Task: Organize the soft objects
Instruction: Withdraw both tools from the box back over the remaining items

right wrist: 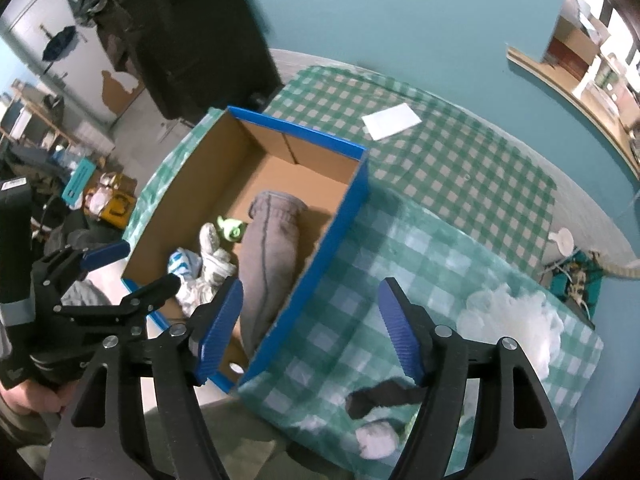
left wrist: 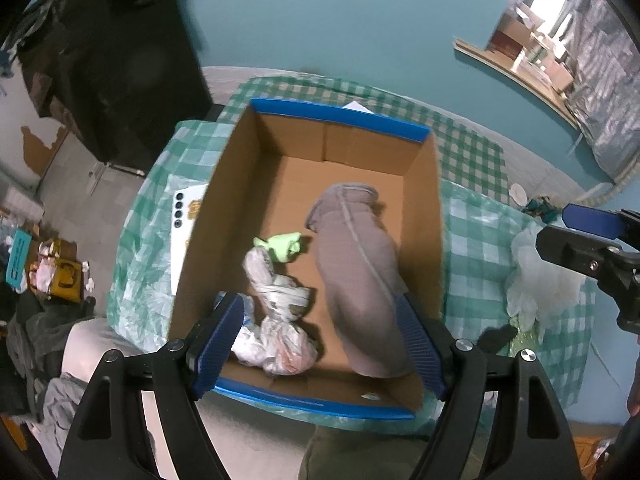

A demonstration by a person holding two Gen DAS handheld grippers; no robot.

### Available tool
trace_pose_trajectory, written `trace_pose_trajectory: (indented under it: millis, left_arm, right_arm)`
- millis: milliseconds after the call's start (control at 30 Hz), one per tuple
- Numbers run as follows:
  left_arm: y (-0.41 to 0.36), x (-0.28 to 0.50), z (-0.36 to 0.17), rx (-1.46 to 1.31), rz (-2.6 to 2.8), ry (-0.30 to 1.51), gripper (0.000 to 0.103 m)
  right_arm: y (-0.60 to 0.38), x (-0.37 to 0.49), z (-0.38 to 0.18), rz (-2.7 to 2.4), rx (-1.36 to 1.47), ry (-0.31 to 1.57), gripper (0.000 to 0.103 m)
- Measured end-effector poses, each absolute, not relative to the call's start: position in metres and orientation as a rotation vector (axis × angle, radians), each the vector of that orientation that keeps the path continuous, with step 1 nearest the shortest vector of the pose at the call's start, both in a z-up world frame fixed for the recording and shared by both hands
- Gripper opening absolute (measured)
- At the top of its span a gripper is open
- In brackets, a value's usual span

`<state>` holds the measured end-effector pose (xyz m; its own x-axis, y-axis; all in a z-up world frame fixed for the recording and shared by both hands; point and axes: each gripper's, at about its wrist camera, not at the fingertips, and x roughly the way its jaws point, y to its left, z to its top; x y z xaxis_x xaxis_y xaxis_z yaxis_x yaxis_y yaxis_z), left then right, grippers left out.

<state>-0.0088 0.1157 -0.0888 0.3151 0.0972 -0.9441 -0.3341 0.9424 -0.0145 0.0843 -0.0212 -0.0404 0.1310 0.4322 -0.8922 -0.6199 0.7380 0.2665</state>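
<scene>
An open cardboard box with a blue rim [left wrist: 340, 118] [right wrist: 296, 132] stands on the green checked cloth. Inside lie a grey rolled garment [left wrist: 360, 272] [right wrist: 272, 248], a small green soft toy [left wrist: 282, 246] [right wrist: 232, 230] and crumpled white bags [left wrist: 276, 320] [right wrist: 212, 268]. My left gripper [left wrist: 320, 336] hovers open and empty over the box's near end; it also shows in the right wrist view [right wrist: 120, 268]. My right gripper [right wrist: 312, 328] is open and empty above the cloth just right of the box. A white fluffy pile [right wrist: 516, 320] [left wrist: 536, 276], a dark sock [right wrist: 380, 396] and a white ball [right wrist: 376, 440] lie on the cloth.
A white paper [right wrist: 392, 120] lies on the cloth beyond the box. A phone [left wrist: 182, 208] lies left of the box. A black cabinet [right wrist: 192, 40] stands behind. Clutter [left wrist: 60, 272] covers the floor at left. A cable bundle [right wrist: 576, 276] sits at the right.
</scene>
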Motion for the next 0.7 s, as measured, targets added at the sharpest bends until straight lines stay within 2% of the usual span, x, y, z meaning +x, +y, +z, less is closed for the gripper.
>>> trace_pose_trajectory:
  millis: [700]
  left_arm:
    - [0.033,0.011,-0.074,-0.088,0.111,1.229,0.08]
  right_arm:
    - [-0.116,0.078,-0.035,0.622,-0.082,1.222,0.072]
